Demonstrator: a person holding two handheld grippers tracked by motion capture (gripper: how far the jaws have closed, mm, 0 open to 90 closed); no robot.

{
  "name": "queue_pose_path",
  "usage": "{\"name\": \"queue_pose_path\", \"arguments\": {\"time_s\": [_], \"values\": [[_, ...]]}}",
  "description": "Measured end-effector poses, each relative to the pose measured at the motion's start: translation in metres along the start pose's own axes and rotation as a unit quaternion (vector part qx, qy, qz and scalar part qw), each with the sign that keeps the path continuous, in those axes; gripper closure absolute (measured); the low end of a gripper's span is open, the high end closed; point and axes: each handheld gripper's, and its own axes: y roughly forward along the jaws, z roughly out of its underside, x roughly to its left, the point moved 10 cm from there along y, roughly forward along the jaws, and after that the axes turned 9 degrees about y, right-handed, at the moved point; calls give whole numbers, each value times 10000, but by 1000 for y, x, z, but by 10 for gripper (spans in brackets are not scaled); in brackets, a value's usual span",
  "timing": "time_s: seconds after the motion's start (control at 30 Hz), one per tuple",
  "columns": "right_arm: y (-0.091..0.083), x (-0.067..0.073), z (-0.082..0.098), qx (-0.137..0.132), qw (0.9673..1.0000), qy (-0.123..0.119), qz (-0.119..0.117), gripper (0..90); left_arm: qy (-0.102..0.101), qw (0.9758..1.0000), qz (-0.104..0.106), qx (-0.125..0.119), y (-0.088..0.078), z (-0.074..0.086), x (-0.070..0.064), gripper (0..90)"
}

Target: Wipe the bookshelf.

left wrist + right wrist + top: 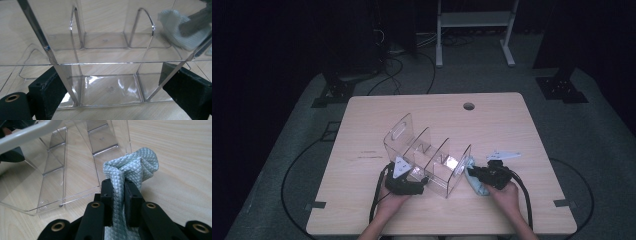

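Nearest the table's front edge, right of the clear acrylic organizer [427, 157]: right gripper [475, 176], jaws pinched nearly together on a bunched pale blue cloth [130, 168], waffle-textured fabric bulging out past the black pads [131, 200] and pressing against, or just beside, the organizer's right end wall. Cloth lying directly ahead of those jaws, toward the organizer; from there the rack's long axis running away to the far left across the wooden table [522, 130], dividers standing upright and crosswise to that line. So for a wipe: probably a push leftward along the end wall or up over its rim, with the right hand by far the nearer to that face. At the organizer's near left corner: left gripper [408, 186], jaws spread wide either side of the front wall and a divider [62, 75]; whether the pads actually press the plastic, impossible to tell, though apparently steadying the rack. Farther along, past the organizer's tall handled end panel [399, 131]: bare tabletop and a round cable hole [469, 106].
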Motion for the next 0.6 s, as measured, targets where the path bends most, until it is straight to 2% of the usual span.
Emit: {"name": "queue_pose_path", "arguments": {"time_s": [0.03,0.07,0.1,0.13,0.23,0.3,0.33,0.43,0.47,0.5,0.53,0.57,0.6], "values": [[1,2,1,20,10000,18,-5,793,-3,10000,-5,-1,0,0,0,73],[2,10,5,105,9998,-146,-36,793,-18,10000,-10,-7,0,0,0,73],[2,10,5,105,9998,-146,-36,793,-18,10000,-10,-7,0,0,0,73],[2,19,8,196,9993,-302,-97,794,-15,10000,1,17,0,0,0,73],[1,19,9,242,9991,-311,-131,794,-3,10000,9,46,0,1,1,73],[1,11,4,154,9997,-163,-77,794,-12,10000,0,60,0,1,1,73],[2,7,3,127,9999,2,-89,794,-9,10000,-12,55,0,0,1,73],[2,11,5,152,9998,-69,-98,793,-11,10000,-26,43,0,0,1,73],[2,22,8,204,9994,-170,-207,792,-12,10000,-47,49,0,0,2,73],[2,22,8,204,9994,-170,-207,792,-12,10000,-47,49,0,0,2,74],[2,35,13,329,9981,-334,-411,792,-27,10000,-50,56,-1,1,4,74],[2,35,13,329,9981,-334,-411,792,-27,10000,-50,56,-1,1,4,75],[2,46,18,409,9954,-373,-778,793,-40,10000,-34,51,-2,2,5,75]]}}
